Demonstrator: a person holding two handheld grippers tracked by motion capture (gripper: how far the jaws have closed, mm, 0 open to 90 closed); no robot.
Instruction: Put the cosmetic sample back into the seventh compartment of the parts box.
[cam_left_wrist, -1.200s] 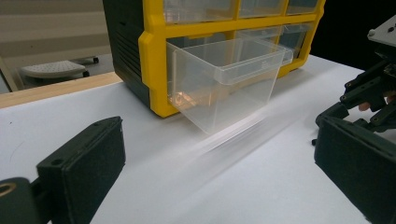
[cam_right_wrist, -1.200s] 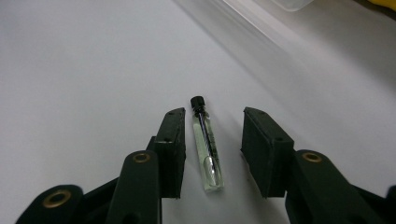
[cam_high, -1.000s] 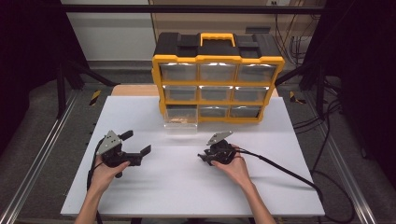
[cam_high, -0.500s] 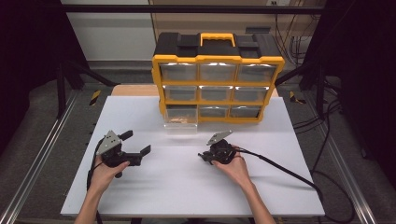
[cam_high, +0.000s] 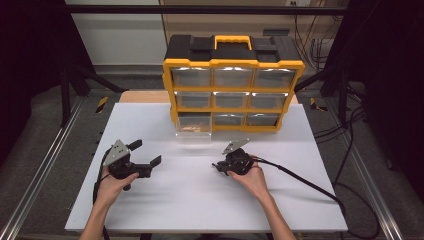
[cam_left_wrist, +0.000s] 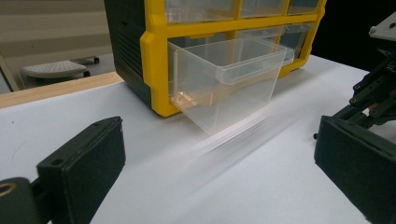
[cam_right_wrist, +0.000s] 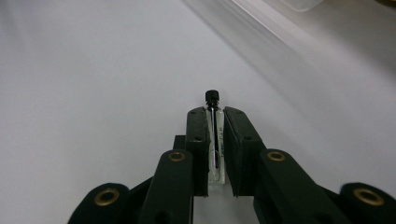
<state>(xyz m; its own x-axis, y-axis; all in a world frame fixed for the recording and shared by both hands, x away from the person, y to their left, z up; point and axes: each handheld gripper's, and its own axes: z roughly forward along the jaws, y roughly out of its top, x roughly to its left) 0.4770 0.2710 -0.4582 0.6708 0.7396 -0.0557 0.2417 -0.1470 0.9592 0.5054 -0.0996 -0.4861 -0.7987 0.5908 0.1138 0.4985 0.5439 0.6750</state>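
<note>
The right tongs (cam_right_wrist: 214, 140) are shut tight on a little glass vial (cam_right_wrist: 214, 135). The vial sits between the two black pads, and its black cap (cam_right_wrist: 212, 95) sticks out past the tips. It is held by its body, likely so the capped end can go in first when it gets put away. The tongs lie low over the white table (cam_high: 200, 200), and the hand (cam_high: 254, 180) behind them rests on the table, which should keep the small vial steady.

The left tongs (cam_high: 145, 157) are wide open and hold nothing. The two pads (cam_left_wrist: 84, 163) stand far apart with bare table between them. They point toward the box (cam_high: 232, 82) of drawers, so they look ready to help.

Ahead of both tongs stands that yellow and black box. Its bottom drawer (cam_left_wrist: 229, 79) nearest the left tongs is pulled part way out, and it is clear plastic. Something small and brownish lies inside it near the back, but I cannot tell what. The open drawer is just past the left tongs and a bit off to the side of the right tongs. I think it is open so the vial can be dropped in.
</note>
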